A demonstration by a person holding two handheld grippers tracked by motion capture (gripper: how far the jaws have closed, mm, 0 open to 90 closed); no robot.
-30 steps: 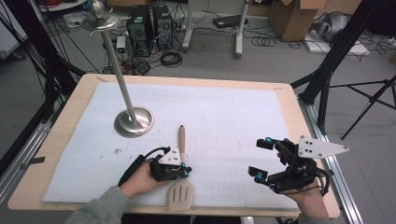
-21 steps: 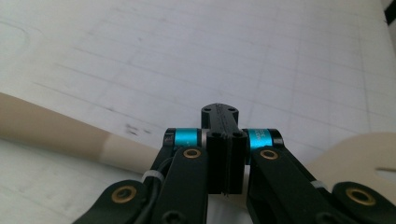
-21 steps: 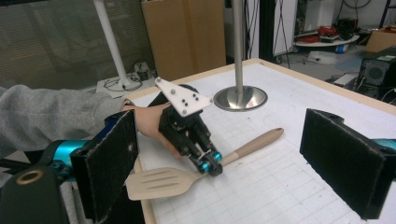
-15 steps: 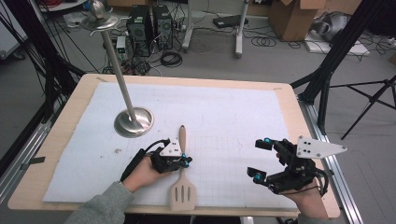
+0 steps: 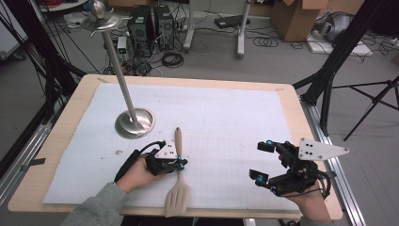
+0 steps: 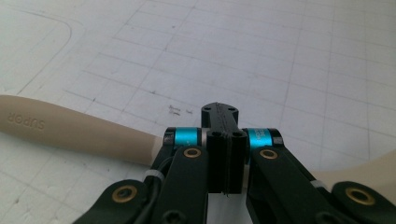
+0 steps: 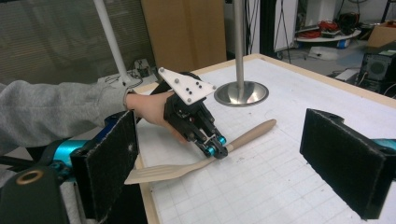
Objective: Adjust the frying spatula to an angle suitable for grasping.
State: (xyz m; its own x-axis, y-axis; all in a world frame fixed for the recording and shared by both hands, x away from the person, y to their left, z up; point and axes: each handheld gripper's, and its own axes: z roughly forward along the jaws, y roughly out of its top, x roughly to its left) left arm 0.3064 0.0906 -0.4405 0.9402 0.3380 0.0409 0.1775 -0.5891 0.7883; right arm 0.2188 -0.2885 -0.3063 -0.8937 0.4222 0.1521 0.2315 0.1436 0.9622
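Jaws of the left gripper (image 5: 178,161) clamp the wooden spatula (image 5: 177,188) mid-handle, lower centre of frame, apparently resting on the bench (image 5: 287,101); lift level while the right gripper (image 5: 261,162) waits open.

The wooden spatula (image 6: 79,128) has "SUPOR" pressed into its handle, seen upside down in the left gripper view.
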